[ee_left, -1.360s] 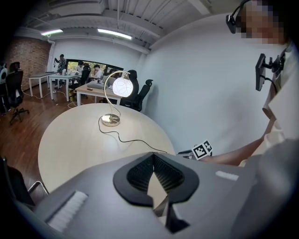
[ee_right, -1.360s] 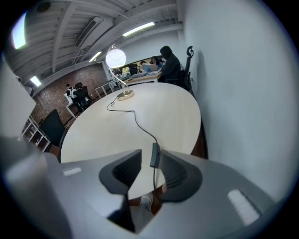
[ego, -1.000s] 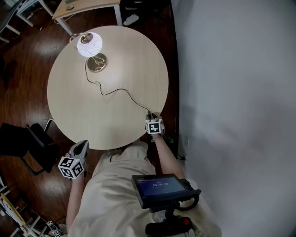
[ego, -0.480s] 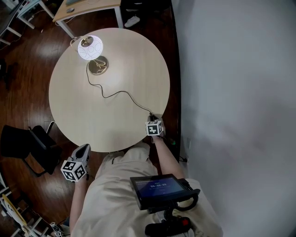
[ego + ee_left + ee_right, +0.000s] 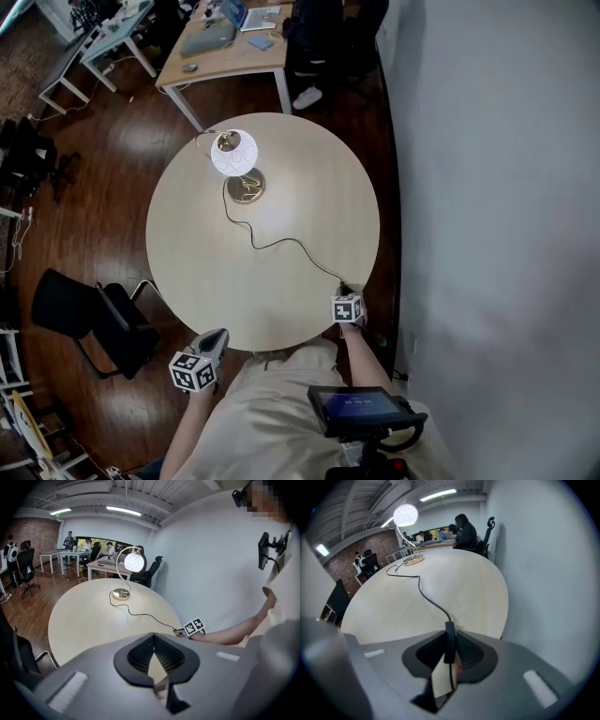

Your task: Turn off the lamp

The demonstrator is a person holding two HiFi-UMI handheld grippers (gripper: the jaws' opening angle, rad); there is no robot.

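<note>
The right gripper (image 5: 449, 637) sits at the near right edge of the round table (image 5: 468, 588), pointing steeply down. Its jaws have just been closing and now clamp the black inline switch (image 5: 450, 645), which stands upright between the two pads with a pad against each side. The left gripper (image 5: 153, 635) hangs off the table, just beyond its near left edge and above the person's lap. Its jaw tips meet and nothing is between them. From the switch, the black cord (image 5: 423, 594) runs in loose curves across the pale tabletop, away from the person, to the lamp (image 5: 234, 153). The lamp stands on the far left part of the table, well apart from both grippers. Its round brass base (image 5: 247, 187) rests flat on the surface. A curved brass stem rises from the base and carries the white globe shade (image 5: 134, 561), which glows brightly: the lamp is lit. A black chair (image 5: 89, 319) stands on the wooden floor to the left of the table. Beyond the table's far edge is a wooden desk (image 5: 230, 47) with people seated at it.
</note>
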